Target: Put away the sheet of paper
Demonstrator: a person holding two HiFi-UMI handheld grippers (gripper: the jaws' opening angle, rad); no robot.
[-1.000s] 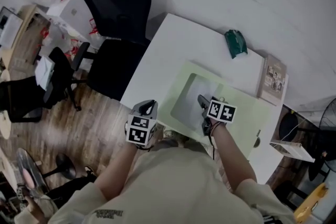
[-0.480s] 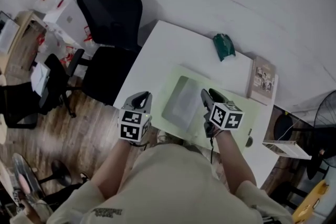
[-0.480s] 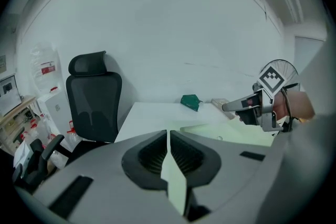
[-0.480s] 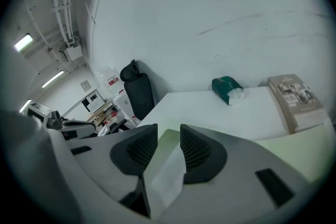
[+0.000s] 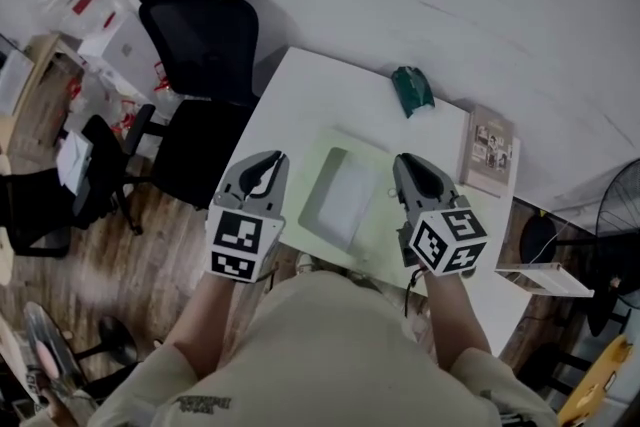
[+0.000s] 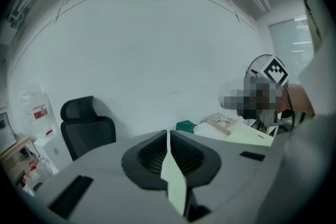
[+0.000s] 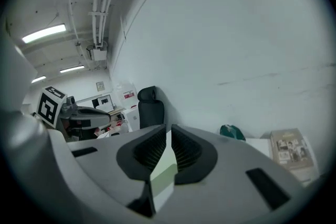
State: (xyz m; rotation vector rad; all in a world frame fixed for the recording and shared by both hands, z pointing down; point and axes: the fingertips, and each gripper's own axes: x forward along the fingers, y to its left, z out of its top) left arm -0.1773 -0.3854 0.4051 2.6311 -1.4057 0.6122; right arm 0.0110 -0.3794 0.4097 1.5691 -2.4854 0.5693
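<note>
A pale green folder (image 5: 385, 227) lies on the white table (image 5: 310, 95) with a white sheet of paper (image 5: 340, 200) inside it. My left gripper (image 5: 268, 165) stands at the folder's left side. In the left gripper view its jaws are shut on a thin pale green edge (image 6: 176, 181). My right gripper (image 5: 408, 167) stands at the folder's right side. Its jaws are closing, and in the right gripper view a pale green and white edge (image 7: 163, 173) is pinched between the pads. The contact points are hidden in the head view.
A dark green pouch (image 5: 411, 89) sits near the table's far edge, and a book (image 5: 488, 150) lies at the far right corner. A black office chair (image 5: 205, 25) stands left of the table. A fan (image 5: 625, 215) and clutter stand off to the right.
My right gripper has moved from over the white sheet to the folder's right side and closed. My left gripper has come up to the folder's left side. Both sit higher in the head view.
</note>
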